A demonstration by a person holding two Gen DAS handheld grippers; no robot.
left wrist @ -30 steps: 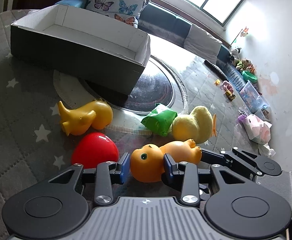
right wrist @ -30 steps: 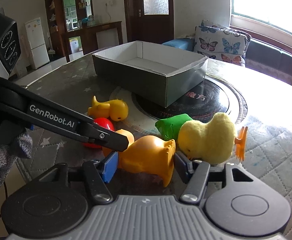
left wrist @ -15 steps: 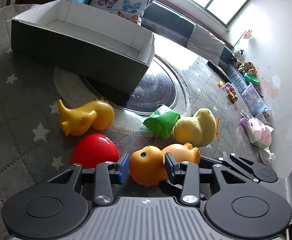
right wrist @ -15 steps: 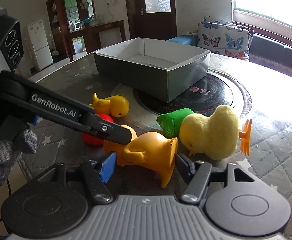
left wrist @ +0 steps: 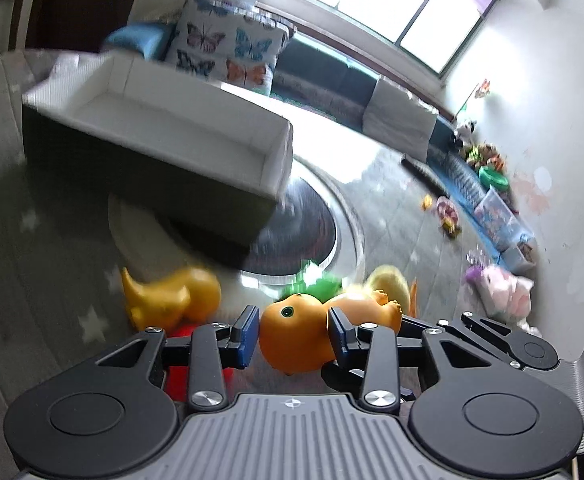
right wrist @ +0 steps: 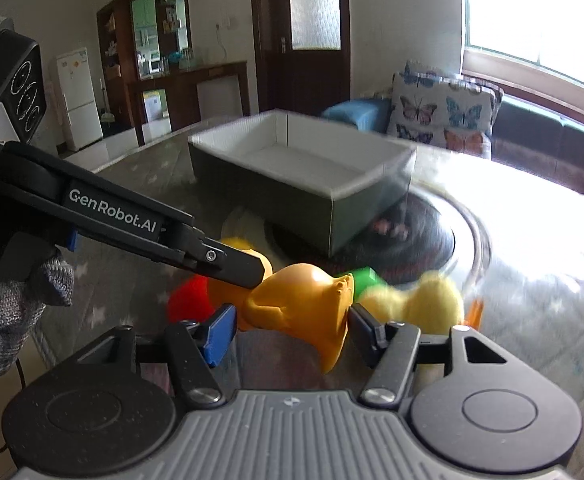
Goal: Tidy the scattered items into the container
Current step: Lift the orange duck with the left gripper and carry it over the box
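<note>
An orange rubber toy (left wrist: 303, 320) hangs just above the table, gripped from two sides. My left gripper (left wrist: 293, 332) pinches its head and my right gripper (right wrist: 292, 328) spans its flared base (right wrist: 303, 300); both sets of jaws are closing on it. The left gripper's finger (right wrist: 232, 260) crosses the right wrist view. The grey box (left wrist: 132, 168) with white inner walls stands open beyond. On the table below lie a yellow rubber duck (left wrist: 172, 296), a red ball (right wrist: 190, 300), a green packet (right wrist: 365, 278) and a yellow plush chick (right wrist: 431, 300).
The box (right wrist: 276, 196) sits partly on a dark round turntable (left wrist: 307, 240) in the table's middle. A gloved hand (right wrist: 8, 312) holds the left tool. A sofa with a butterfly cushion (left wrist: 228, 48) lies behind, and toys litter the floor at the right (left wrist: 491, 208).
Both grippers have risen with the orange toy, which has left the table. The other toys and the box sit lower and blurred in both views.
</note>
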